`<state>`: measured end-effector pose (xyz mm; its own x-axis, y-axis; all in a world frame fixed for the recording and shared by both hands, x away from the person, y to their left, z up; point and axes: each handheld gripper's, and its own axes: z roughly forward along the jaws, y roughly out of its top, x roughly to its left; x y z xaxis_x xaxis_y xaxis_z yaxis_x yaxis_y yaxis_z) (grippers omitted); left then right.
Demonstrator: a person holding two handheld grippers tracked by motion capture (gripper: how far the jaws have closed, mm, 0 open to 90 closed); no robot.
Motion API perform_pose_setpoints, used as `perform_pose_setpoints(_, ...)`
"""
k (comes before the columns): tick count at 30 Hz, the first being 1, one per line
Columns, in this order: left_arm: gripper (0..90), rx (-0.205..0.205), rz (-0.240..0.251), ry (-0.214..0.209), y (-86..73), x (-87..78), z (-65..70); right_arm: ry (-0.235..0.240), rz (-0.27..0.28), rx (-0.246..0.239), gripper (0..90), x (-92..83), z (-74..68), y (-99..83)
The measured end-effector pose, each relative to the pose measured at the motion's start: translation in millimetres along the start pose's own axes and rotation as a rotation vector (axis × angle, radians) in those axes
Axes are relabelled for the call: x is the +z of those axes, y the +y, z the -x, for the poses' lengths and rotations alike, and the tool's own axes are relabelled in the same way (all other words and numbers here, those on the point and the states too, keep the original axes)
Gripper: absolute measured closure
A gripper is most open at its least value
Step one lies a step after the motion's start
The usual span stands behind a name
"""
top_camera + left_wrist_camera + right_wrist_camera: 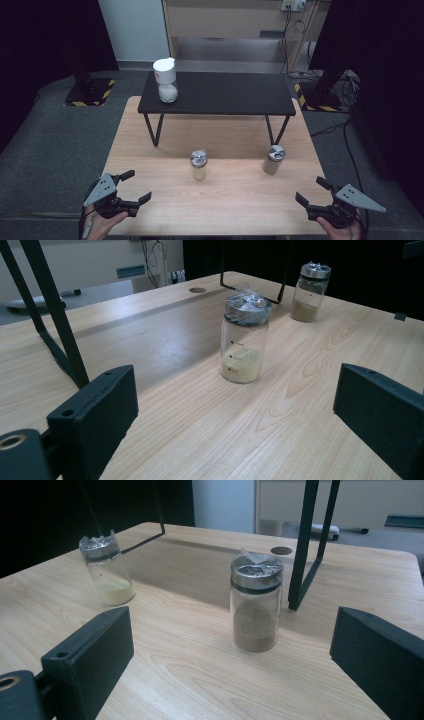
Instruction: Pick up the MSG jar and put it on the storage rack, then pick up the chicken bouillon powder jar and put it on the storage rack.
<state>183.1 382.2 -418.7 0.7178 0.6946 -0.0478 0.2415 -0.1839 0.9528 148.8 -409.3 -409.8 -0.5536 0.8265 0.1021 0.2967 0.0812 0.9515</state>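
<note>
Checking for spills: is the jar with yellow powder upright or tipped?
Upright. The jar with yellow powder stands on its base on the wooden table, lid on top, powder level at the bottom.

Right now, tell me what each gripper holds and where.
Nothing. The left gripper and right gripper are open over the table, short of both jars.

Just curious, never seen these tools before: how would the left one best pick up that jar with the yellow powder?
Probably by the glass body of the yellow jar, below its metal lid. The jar stands upright and is round, so the open left gripper could come in level from the near side, one jaw on each side of the jar. The lid looks wrapped in film, likely a poorer hold.
</note>
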Motion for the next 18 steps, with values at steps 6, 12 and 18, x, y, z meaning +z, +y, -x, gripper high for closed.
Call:
perform_pose_setpoints(6,2.7,0.002,-0.005,-0.008,0.3,0.4,-0.2,0.003,-0.001,-0.005,4.2,-0.3,-0.4,0.3)
perform_pose_setpoints(12,2.6,-0.016,0.009,-0.015,-2.2,-0.6,-3.4,-0.003,0.002,-0.006,4.1,-0.4,-1.0,0.1)
perform_pose_setpoints(18,2.6,-0.016,0.011,-0.017,-2.6,-1.2,-3.8,-0.009,0.012,-0.001,3.7,-1.2,-3.0,0.4)
